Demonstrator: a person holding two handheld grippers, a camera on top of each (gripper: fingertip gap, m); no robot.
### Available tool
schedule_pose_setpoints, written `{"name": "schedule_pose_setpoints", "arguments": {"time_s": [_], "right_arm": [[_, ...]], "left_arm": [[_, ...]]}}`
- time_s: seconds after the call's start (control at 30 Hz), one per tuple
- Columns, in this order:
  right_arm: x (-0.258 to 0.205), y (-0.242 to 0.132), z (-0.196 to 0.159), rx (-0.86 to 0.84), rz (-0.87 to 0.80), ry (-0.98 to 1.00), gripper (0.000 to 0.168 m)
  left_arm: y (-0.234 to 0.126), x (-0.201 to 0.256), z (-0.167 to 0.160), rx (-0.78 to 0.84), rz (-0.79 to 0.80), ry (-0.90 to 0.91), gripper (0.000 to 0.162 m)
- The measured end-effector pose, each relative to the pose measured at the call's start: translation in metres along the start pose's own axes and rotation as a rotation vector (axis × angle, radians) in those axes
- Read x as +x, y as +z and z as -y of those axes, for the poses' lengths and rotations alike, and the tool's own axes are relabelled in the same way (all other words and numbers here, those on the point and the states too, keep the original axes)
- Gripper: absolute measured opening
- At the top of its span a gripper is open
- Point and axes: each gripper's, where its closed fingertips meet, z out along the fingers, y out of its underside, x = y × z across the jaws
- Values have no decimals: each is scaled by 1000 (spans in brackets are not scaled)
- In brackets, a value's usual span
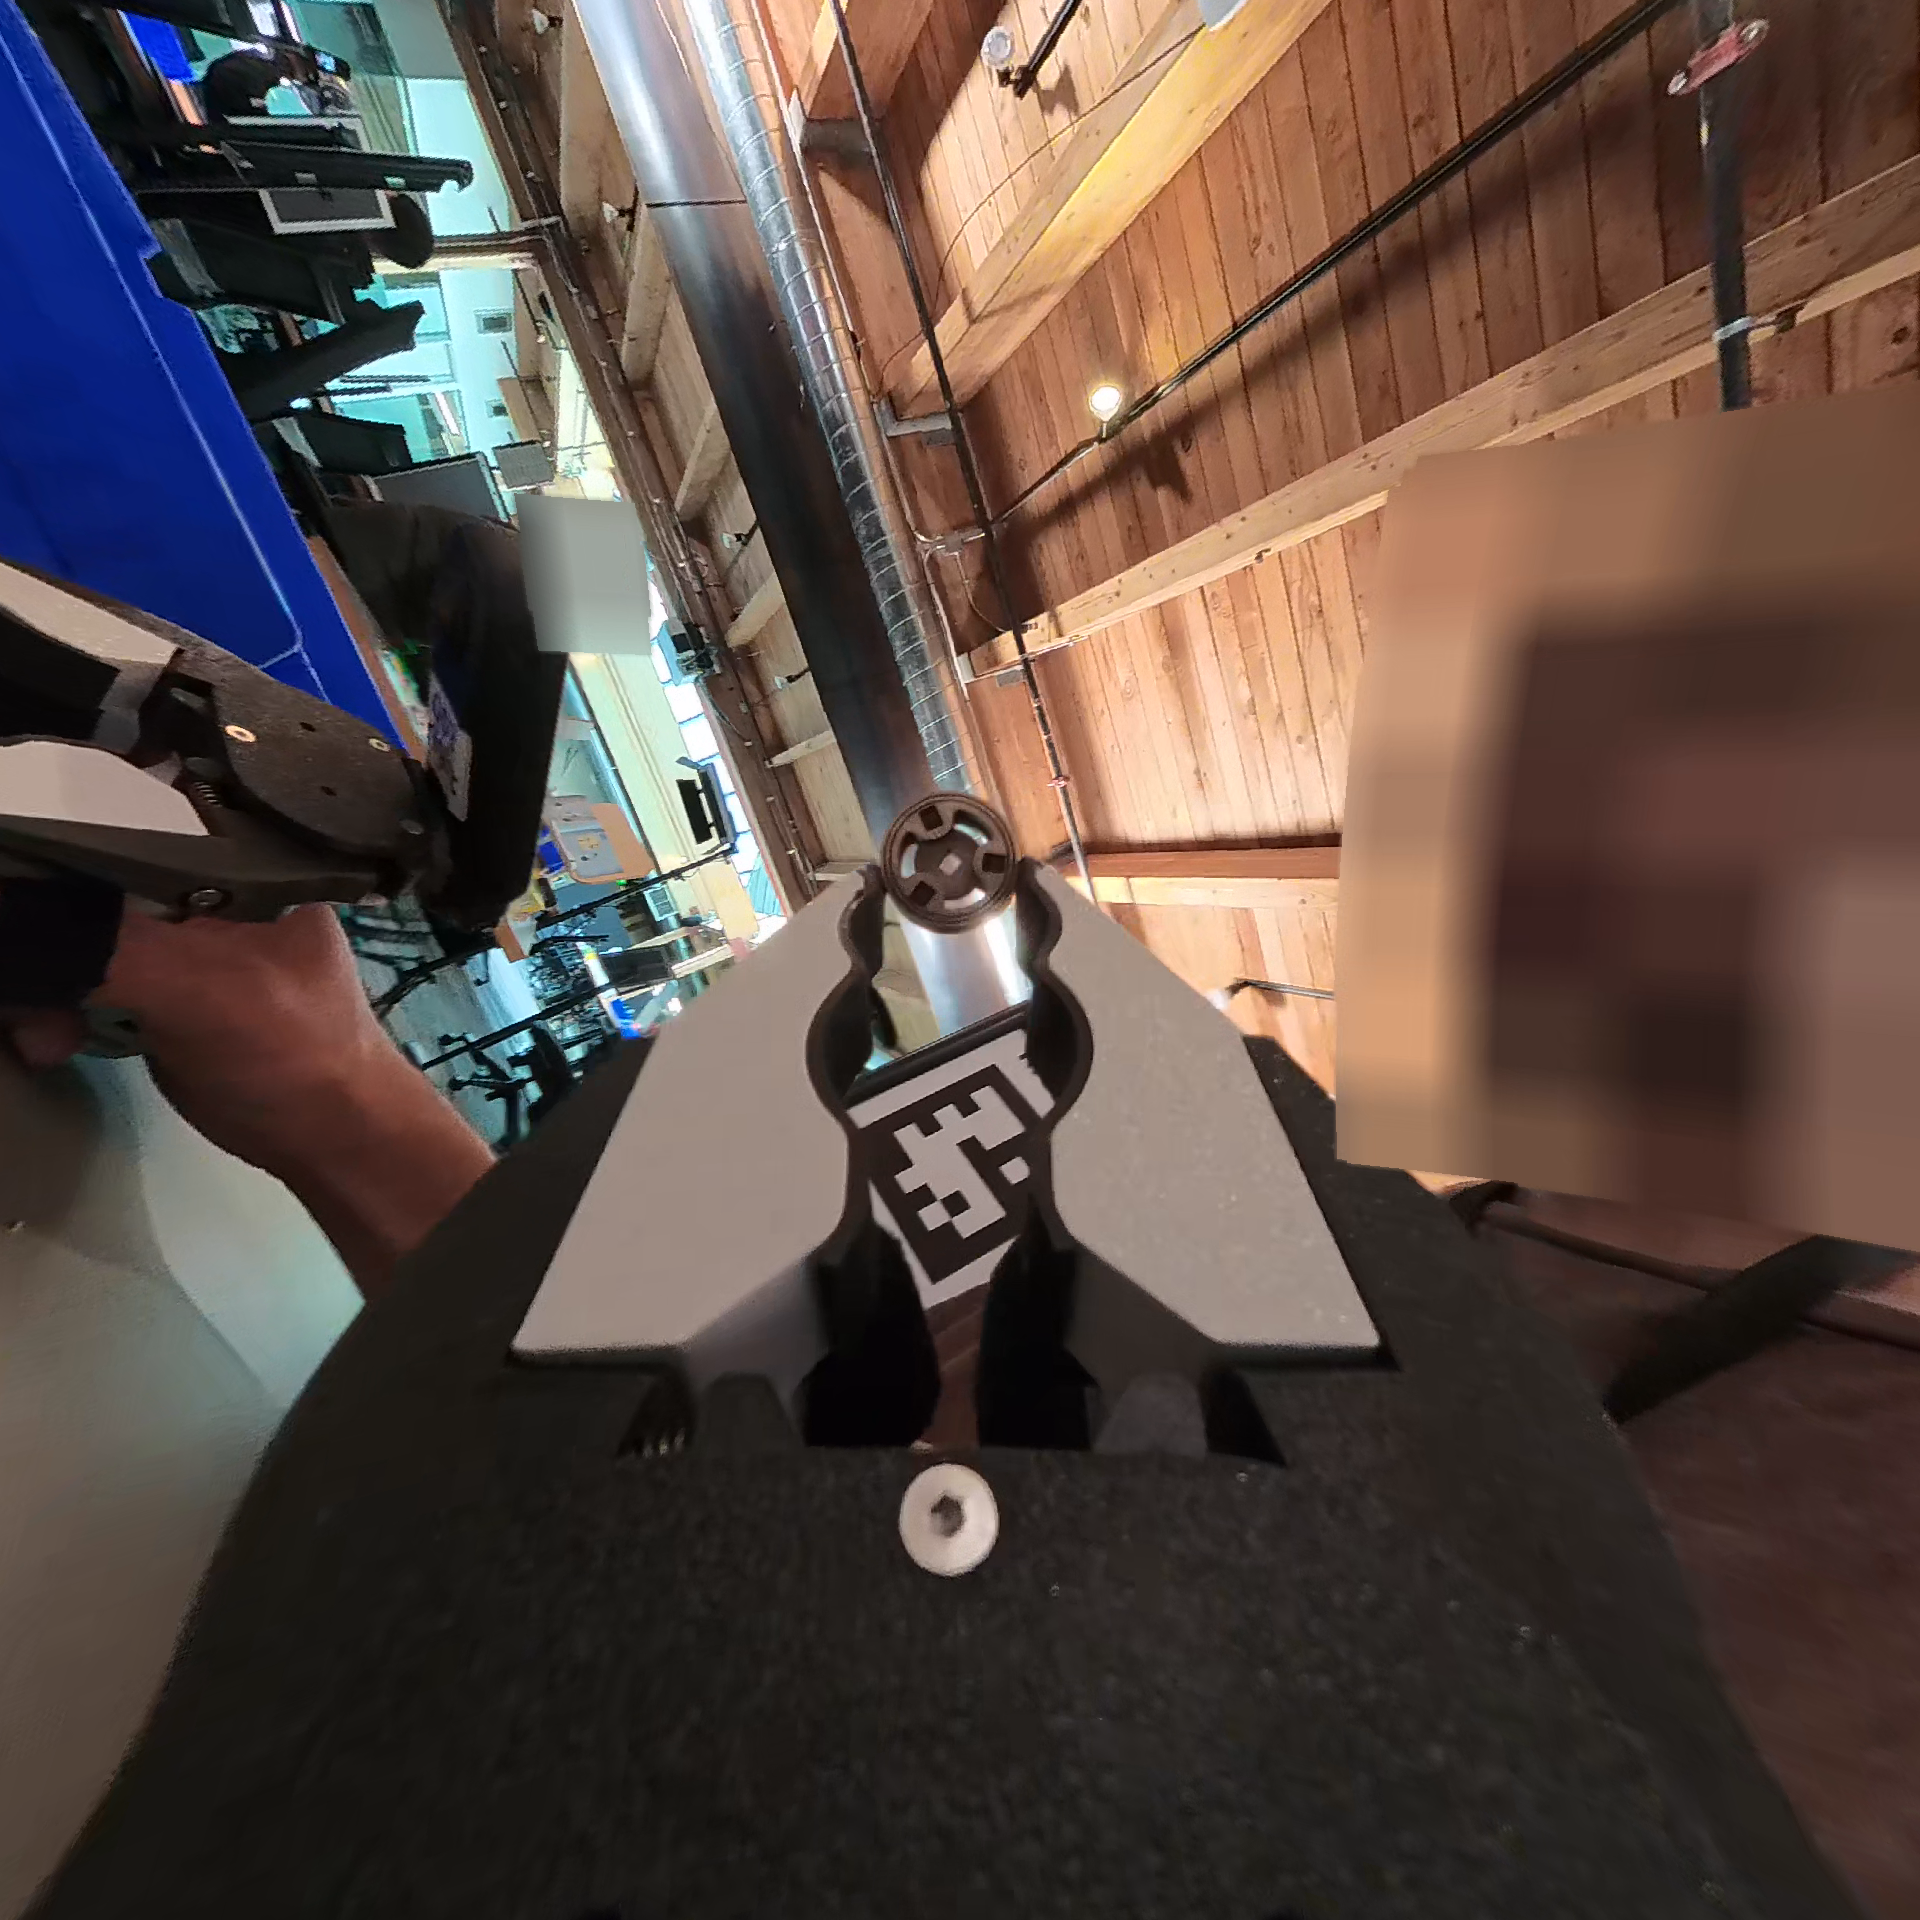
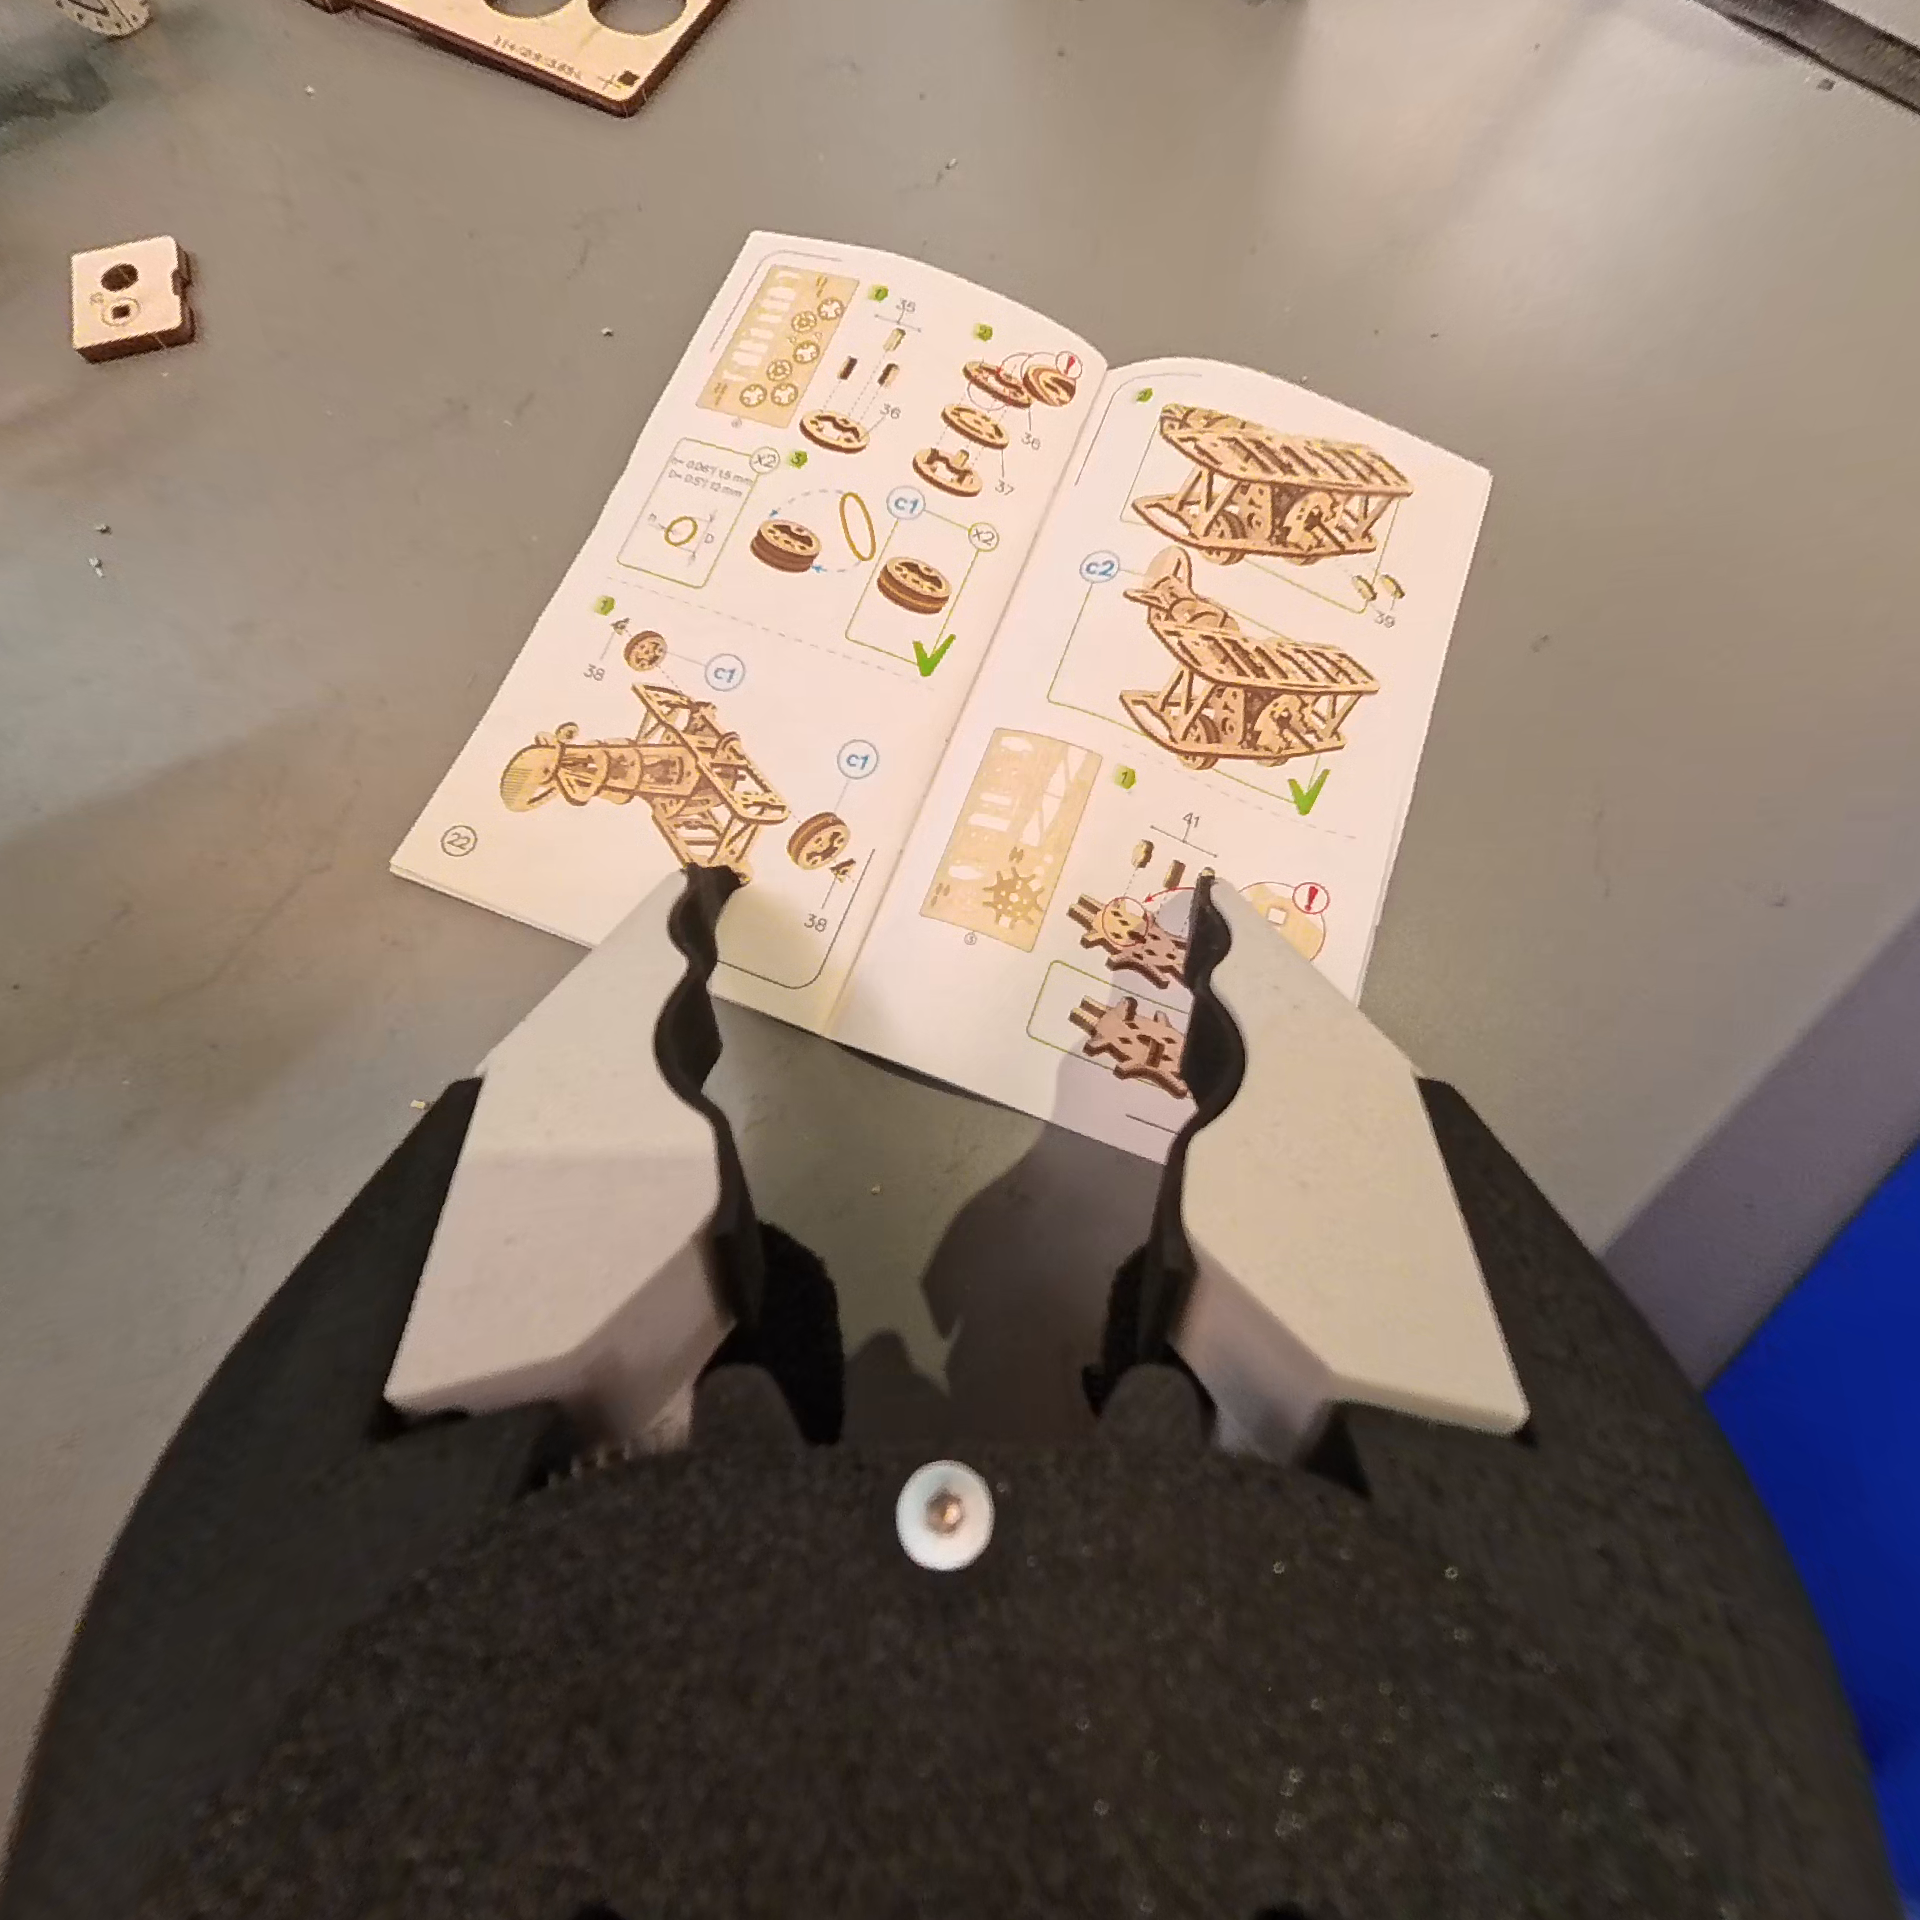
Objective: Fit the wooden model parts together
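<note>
My left gripper [image 1: 948,883] points up toward the ceiling and is shut on a small round wooden wheel [image 1: 948,860] held at its fingertips, its spoked face toward the camera. The other gripper [image 1: 260,821] and a person's hand [image 1: 249,1008] show at the left of that view. My right gripper [image 2: 951,883] is open and empty, hovering above an open instruction booklet [image 2: 935,665] lying on the grey table [image 2: 364,520]. A small square wooden piece with holes [image 2: 130,301] lies at the table's left. A wooden sheet with cut-outs [image 2: 551,42] lies at the far edge.
A blue bin [image 1: 114,416] stands at the left of the left wrist view, with wooden ceiling boards and a metal duct [image 1: 821,416] beyond. The table edge runs at the right [image 2: 1662,1195], with a blue surface [image 2: 1829,1455] below it.
</note>
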Motion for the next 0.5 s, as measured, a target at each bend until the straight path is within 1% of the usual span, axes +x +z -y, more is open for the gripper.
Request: {"name": "schedule_pose_setpoints", "arguments": {"time_s": [0.2, 0.23, 0.27, 0.3, 0.37, 0.43, 0.5], "right_arm": [[0, 0, 0, 0, -1, 1, 90], [-1, -1, 1, 3, 2, -3, 88], [-3, -3, 3, 22, 5, -16, 81], [-8, -7, 11, 73, 14, -50, 77], [-32, -26, 39, 260, 69, -163, 77], [-71, -54, 71, 479, 158, -273, 78], [-122, -82, 85, 578, 321, -342, 71]], "left_arm": [[-3, -5, -4, -54, 134, 146, 21], [-5, -6, -4, -61, 158, 170, 22], [-8, -9, -3, -65, 212, 211, 21], [-13, -18, -2, -79, 311, 288, 21], [-23, -29, -3, -165, 480, 486, 22], [-29, -27, -3, -226, 565, 641, 22], [-33, -20, 1, -245, 605, 738, 22]]}}
